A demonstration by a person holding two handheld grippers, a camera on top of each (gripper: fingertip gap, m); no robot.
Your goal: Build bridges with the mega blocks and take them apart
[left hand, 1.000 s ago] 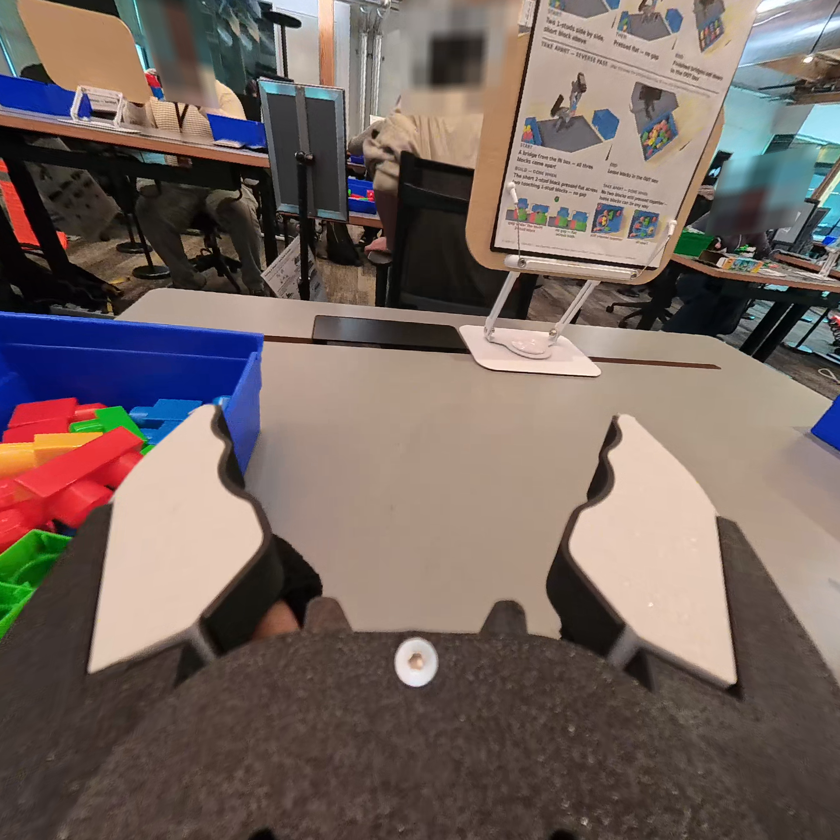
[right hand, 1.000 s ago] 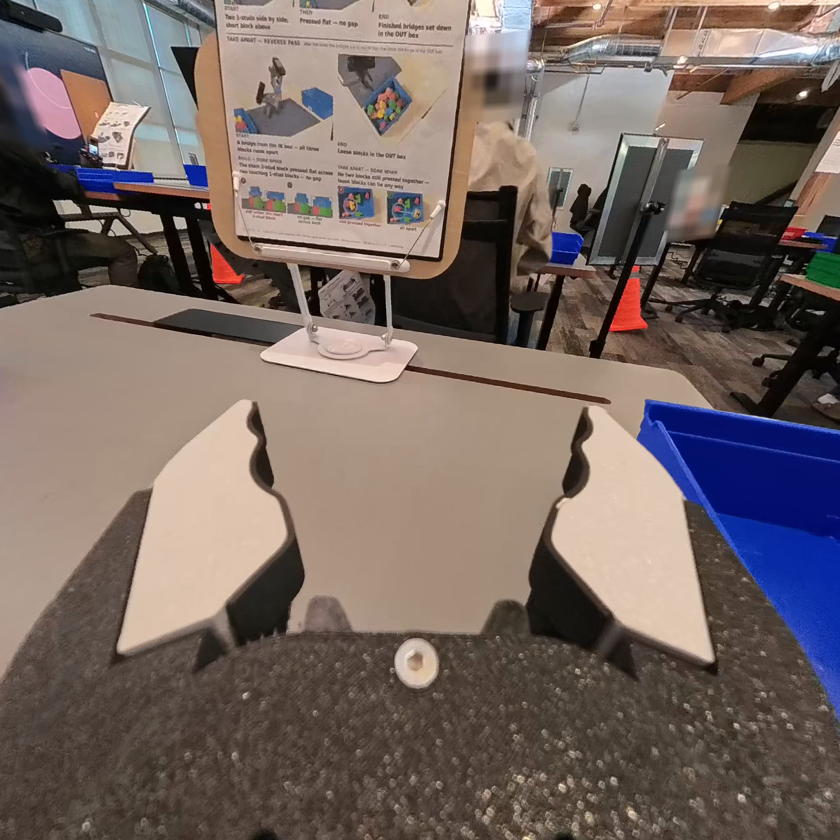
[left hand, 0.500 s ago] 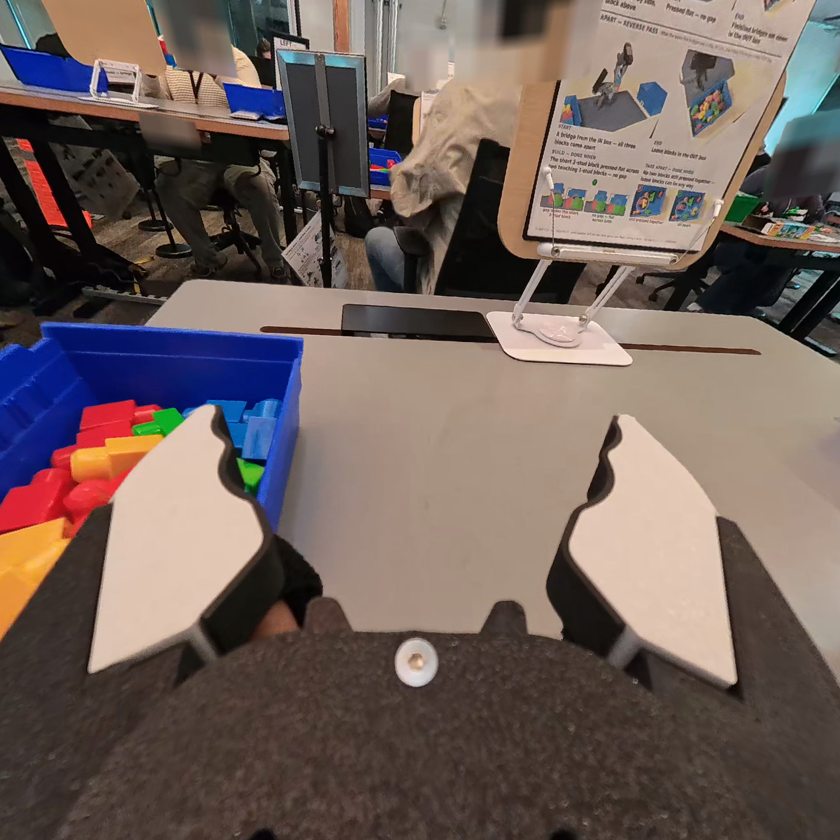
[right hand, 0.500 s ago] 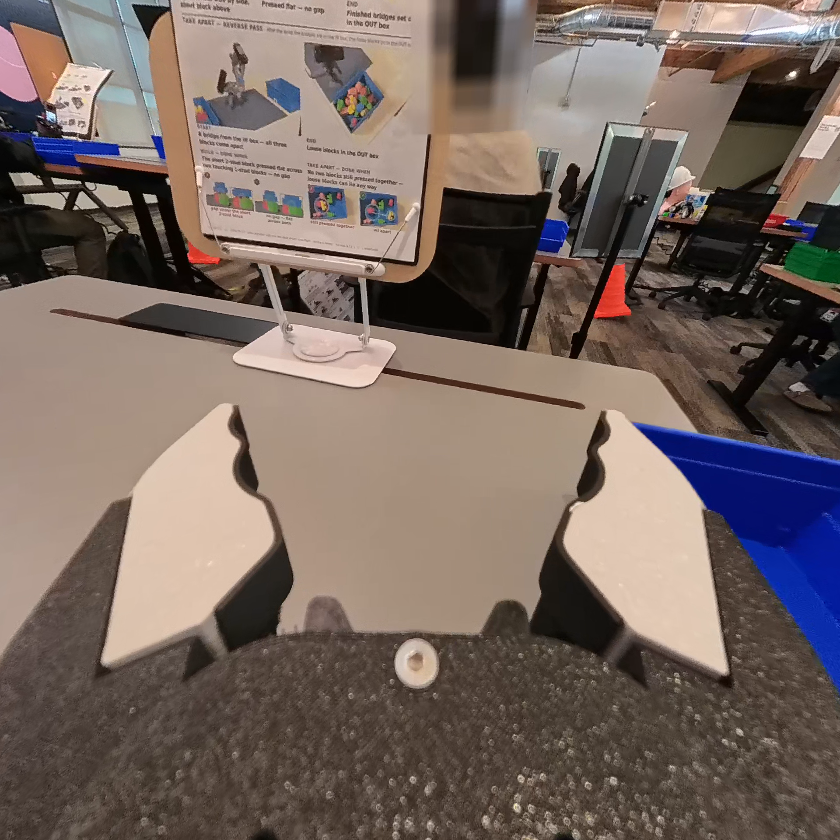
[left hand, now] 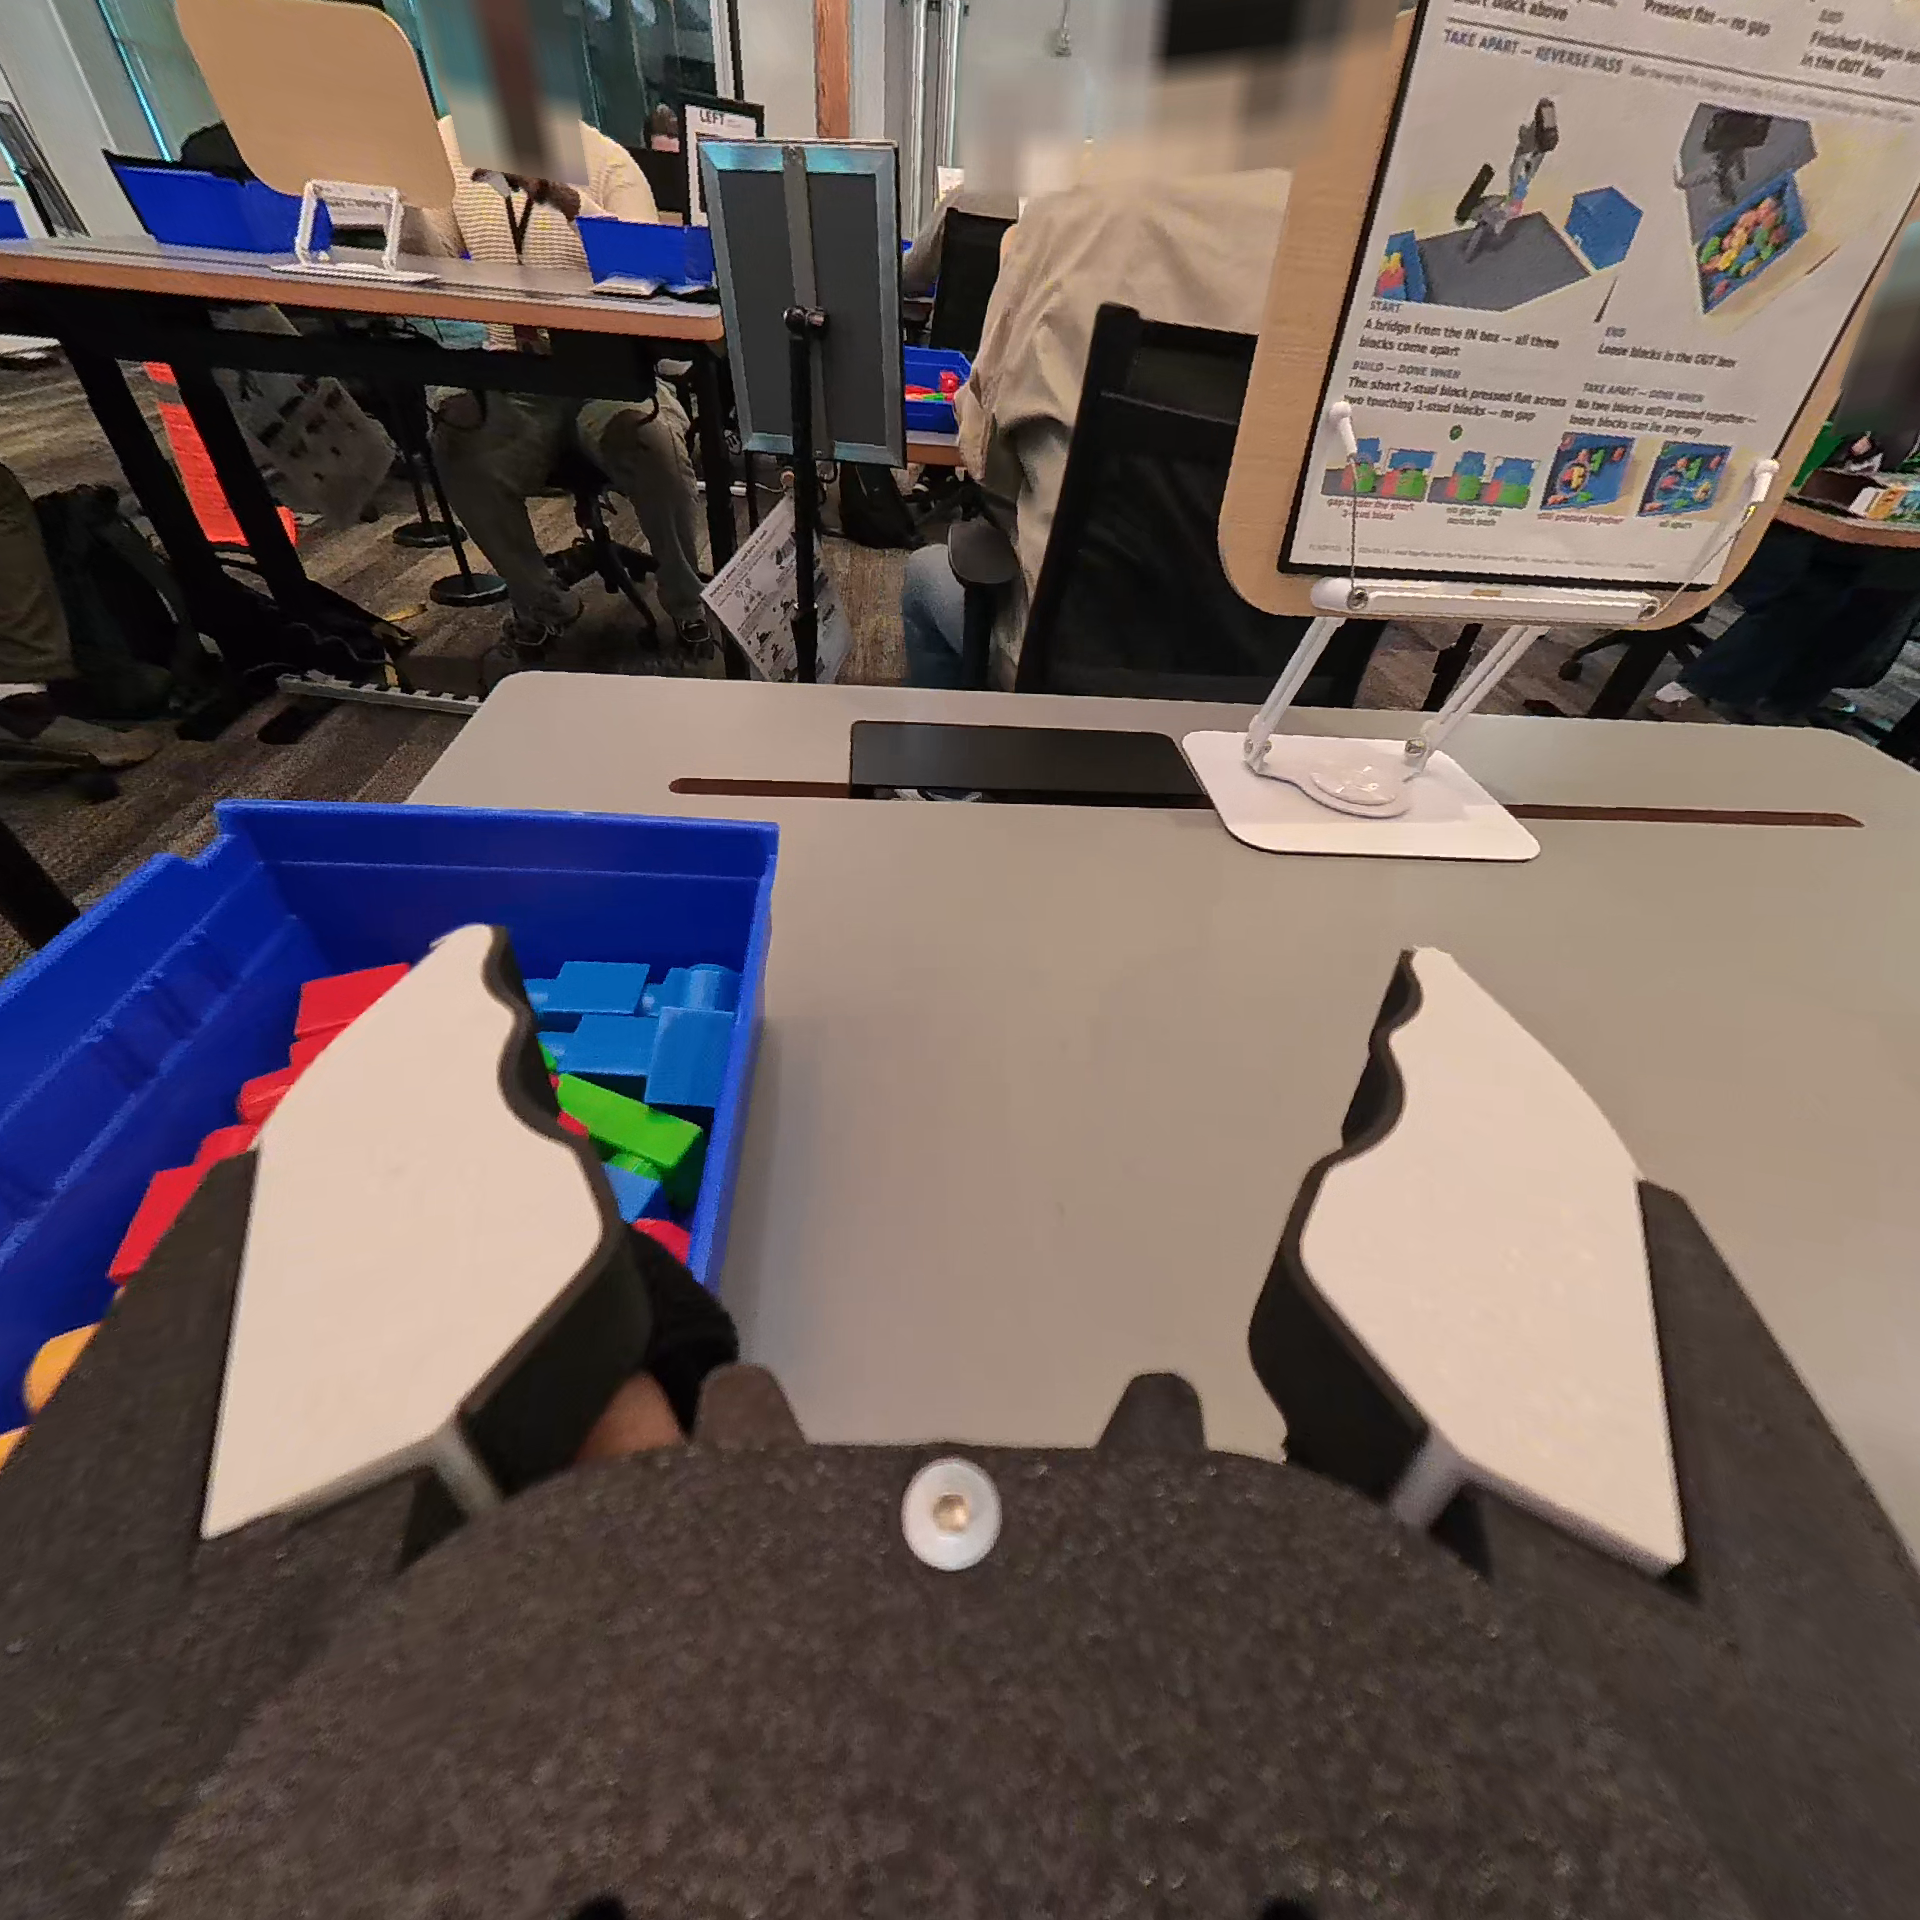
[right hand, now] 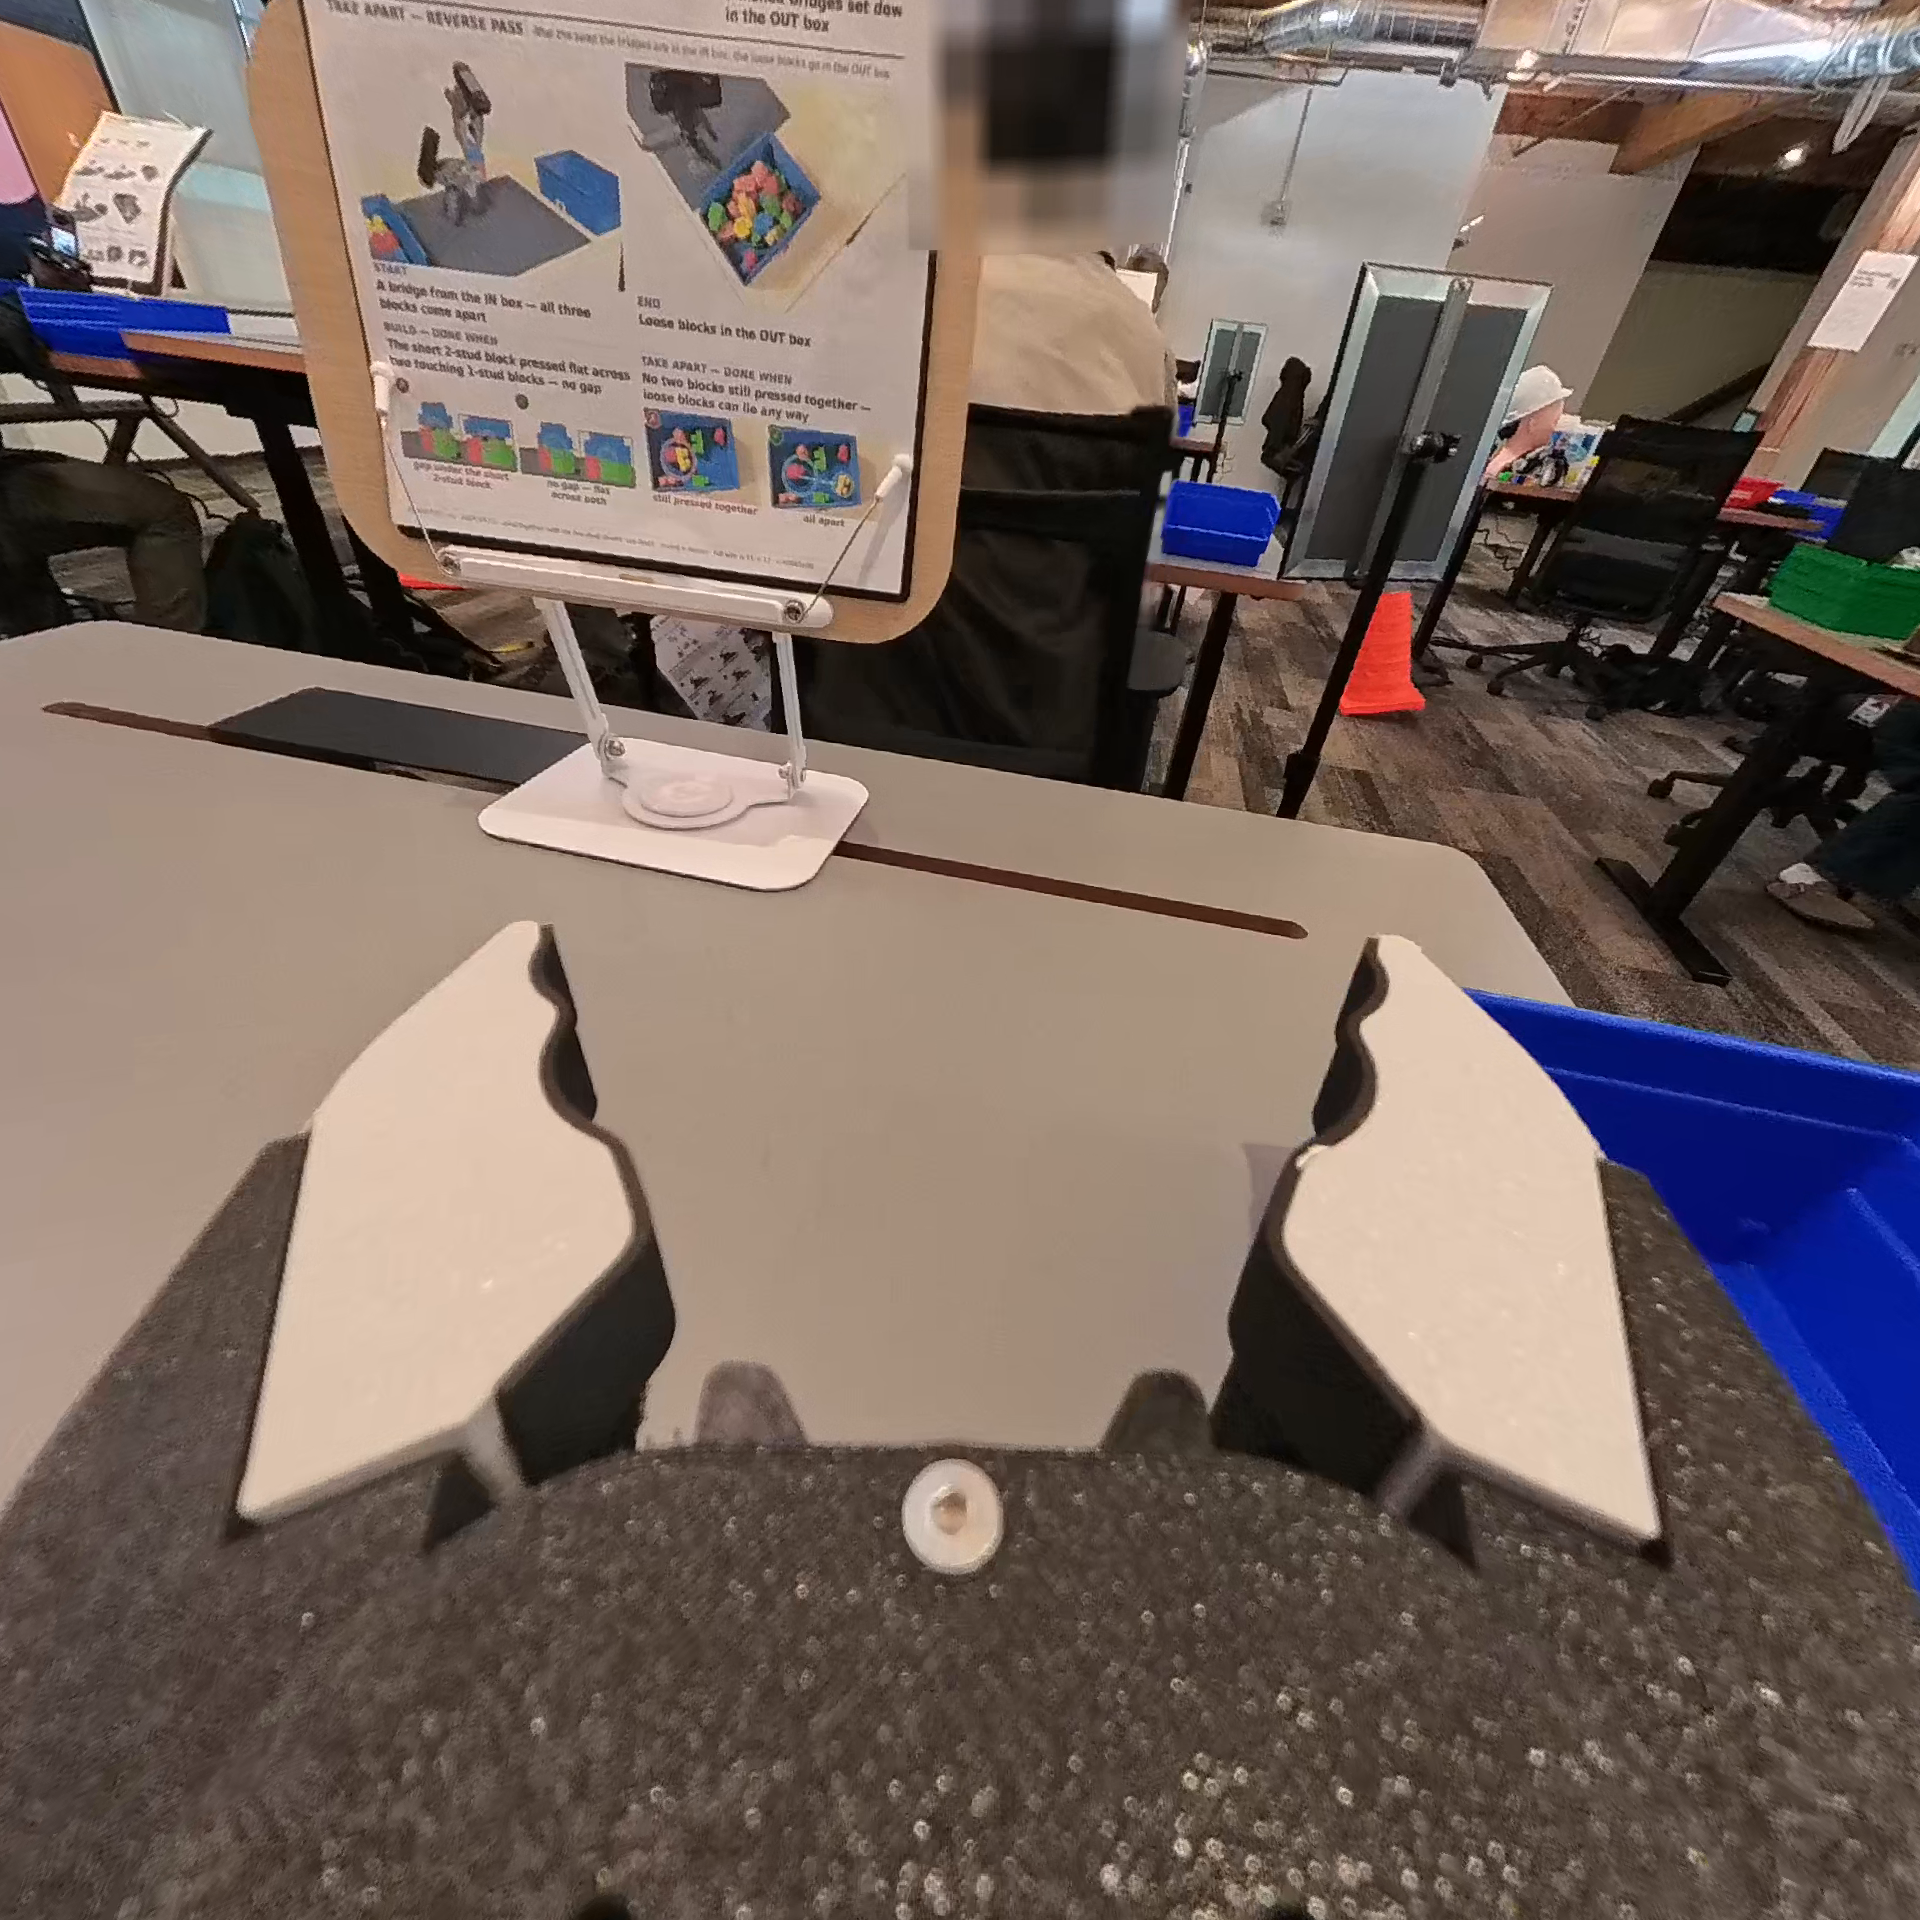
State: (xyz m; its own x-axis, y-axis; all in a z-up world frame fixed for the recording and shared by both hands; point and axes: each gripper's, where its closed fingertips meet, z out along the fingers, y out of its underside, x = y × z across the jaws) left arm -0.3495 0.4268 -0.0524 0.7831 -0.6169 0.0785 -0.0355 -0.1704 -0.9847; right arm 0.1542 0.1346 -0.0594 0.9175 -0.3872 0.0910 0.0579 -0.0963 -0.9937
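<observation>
A blue bin [left hand: 499, 852] at the table's left holds several loose red, blue, green and yellow mega blocks [left hand: 634, 1039]. My left gripper [left hand: 951, 956] is open and empty above the grey table, its left finger over the bin's right part. My right gripper [right hand: 956, 945] is open and empty over bare table. A second blue bin [right hand: 1766, 1132] stands to its right; the part of its inside that shows is bare.
An instruction sheet on a wooden board with a white stand [left hand: 1361, 800] stands at the table's far side [right hand: 675, 810]. A black plate [left hand: 1018, 758] and a dark slot lie beside it. People, chairs and other desks are beyond the table.
The left gripper has moved left and risen, so more of the block bin shows. The right gripper's view has shifted right and tilted down. Both stayed open.
</observation>
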